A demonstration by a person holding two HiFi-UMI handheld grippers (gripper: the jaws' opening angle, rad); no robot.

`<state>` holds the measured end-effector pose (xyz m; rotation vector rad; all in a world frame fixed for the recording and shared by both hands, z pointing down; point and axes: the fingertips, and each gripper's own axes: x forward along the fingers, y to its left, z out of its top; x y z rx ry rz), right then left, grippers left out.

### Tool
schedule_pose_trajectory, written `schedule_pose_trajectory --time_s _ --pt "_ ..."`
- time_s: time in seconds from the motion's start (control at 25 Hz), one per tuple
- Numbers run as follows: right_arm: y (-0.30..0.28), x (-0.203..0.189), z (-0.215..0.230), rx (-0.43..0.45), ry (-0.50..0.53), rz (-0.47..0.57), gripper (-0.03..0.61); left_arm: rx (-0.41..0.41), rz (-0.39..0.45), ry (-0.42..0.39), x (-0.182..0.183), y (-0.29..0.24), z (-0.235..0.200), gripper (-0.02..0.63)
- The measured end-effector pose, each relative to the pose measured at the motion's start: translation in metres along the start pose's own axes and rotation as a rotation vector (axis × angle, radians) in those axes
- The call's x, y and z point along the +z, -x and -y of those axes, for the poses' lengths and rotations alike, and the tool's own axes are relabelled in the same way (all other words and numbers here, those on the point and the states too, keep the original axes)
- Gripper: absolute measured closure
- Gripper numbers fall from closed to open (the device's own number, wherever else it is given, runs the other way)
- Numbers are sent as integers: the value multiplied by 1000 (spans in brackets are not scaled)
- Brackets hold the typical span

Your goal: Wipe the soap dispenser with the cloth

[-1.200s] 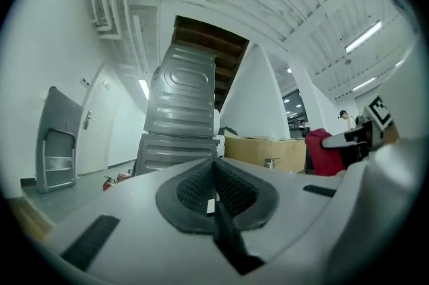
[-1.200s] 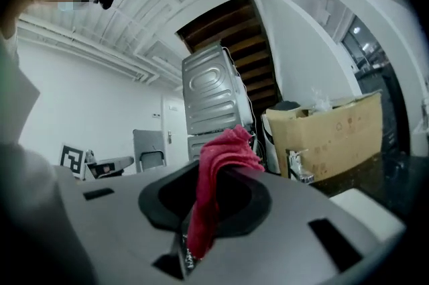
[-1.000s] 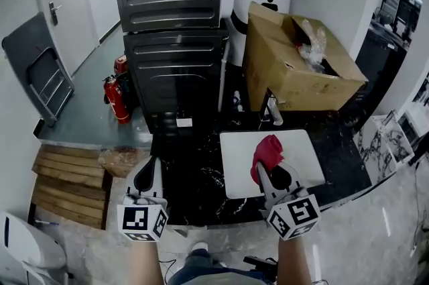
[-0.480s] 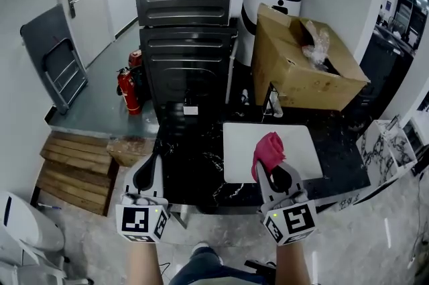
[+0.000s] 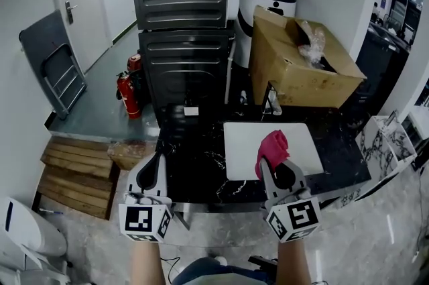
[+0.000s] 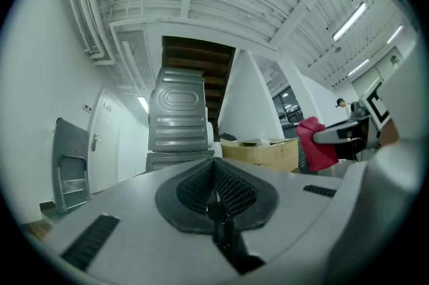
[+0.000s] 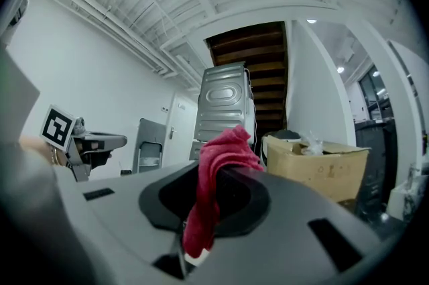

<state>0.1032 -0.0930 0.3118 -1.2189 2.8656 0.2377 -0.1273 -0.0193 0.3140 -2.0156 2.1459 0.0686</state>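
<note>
Right claw (image 5: 271, 164) was pinching the red cloth (image 5: 271, 146). The cloth bunched above the jaws and hung over the white rectangular panel (image 5: 238, 149) on the black marble desk (image 5: 194, 163). Left claw (image 5: 158, 159) had its jaws pressed together with nothing between them, tips over the desk's front-left corner. Both claws were side by side, well apart, bodies straddling the desk's front edge. Bare desk lay between them and ahead of the left one. Back edge was crowded: stacked grey machines (image 5: 181, 9) rear left, open cardboard box (image 5: 295, 76) rear right. Small items between those were too small to tell, so I couldn't pick out the soap dispenser. Past the desk's left edge were a wooden pallet (image 5: 77, 176) and a fire extinguisher (image 5: 125, 94).
</note>
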Motion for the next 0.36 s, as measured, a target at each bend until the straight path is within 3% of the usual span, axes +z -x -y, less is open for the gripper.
schedule_pose_trajectory --time_s 0.36 --pt "1 -1 -17 8 -2 -16 523 -4 10 6 5 8 -3 601"
